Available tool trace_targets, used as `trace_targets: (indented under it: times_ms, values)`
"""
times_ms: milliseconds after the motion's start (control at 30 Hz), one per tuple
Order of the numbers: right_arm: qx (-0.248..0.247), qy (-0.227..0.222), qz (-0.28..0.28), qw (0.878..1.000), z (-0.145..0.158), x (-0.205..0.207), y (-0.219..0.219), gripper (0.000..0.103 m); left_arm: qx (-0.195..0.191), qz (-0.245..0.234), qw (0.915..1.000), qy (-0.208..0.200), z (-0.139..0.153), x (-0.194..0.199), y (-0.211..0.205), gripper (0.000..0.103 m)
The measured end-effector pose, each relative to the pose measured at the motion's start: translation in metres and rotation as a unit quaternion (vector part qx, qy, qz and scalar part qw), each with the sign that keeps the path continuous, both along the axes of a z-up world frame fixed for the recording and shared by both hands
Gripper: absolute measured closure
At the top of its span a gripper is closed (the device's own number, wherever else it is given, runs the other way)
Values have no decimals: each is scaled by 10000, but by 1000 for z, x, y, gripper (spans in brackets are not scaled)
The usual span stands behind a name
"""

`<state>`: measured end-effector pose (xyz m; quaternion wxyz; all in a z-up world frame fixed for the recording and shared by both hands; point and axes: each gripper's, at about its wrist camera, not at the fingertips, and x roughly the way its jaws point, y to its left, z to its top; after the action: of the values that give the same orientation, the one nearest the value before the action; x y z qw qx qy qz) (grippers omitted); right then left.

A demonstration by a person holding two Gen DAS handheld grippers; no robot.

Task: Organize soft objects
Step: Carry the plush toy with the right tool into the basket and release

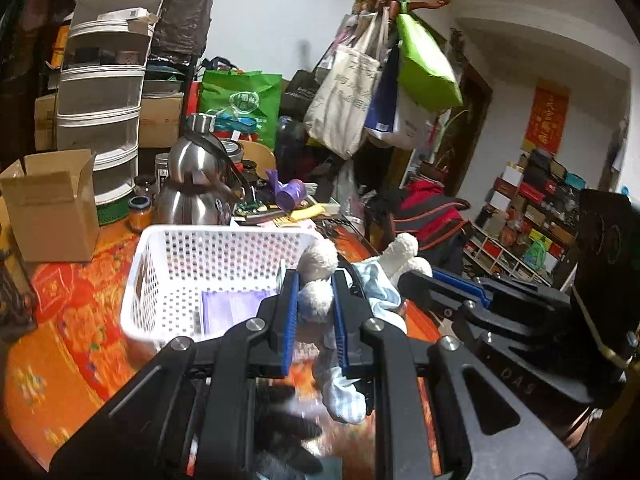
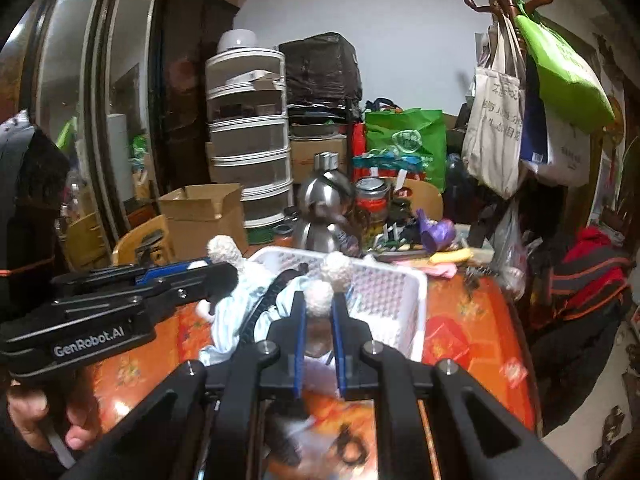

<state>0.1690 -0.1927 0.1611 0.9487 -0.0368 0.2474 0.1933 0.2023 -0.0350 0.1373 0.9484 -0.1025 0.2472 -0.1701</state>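
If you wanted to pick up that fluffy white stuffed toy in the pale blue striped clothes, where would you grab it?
By a fluffy limb. The fluffy white stuffed toy hangs limp, and both the left gripper and right gripper are shut on narrow fleecy limbs that squash between the fingers. Come in level from the near side, since the white perforated plastic basket sits behind.

A fleecy cloth plush toy (image 1: 318, 298), a perforated glossy plastic basket (image 1: 160, 256) and a polished metal kettle (image 1: 196, 184) are seen.

One plush toy (image 1: 320, 300); one basket (image 1: 168, 280); two grippers.
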Motion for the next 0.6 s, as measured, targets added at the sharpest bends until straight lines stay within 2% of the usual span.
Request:
trace_targets:
  times_ms: [100, 200, 433, 600]
  values:
    - [-156, 164, -138, 9996, 4, 39, 1, 93, 59, 147, 9998, 119, 19, 44, -1, 88]
    - [-372, 378, -231, 9983, -5, 78, 3, 93, 83, 237, 9992, 314, 18, 85, -1, 88]
    - [-768, 1097, -543, 9895, -58, 146, -1, 93, 134, 462, 9950, 874, -25, 164, -9, 88]
    - [-589, 1430, -516, 9866, -91, 164, -8, 93, 202, 473, 9914, 1205, -67, 197, -16, 88]
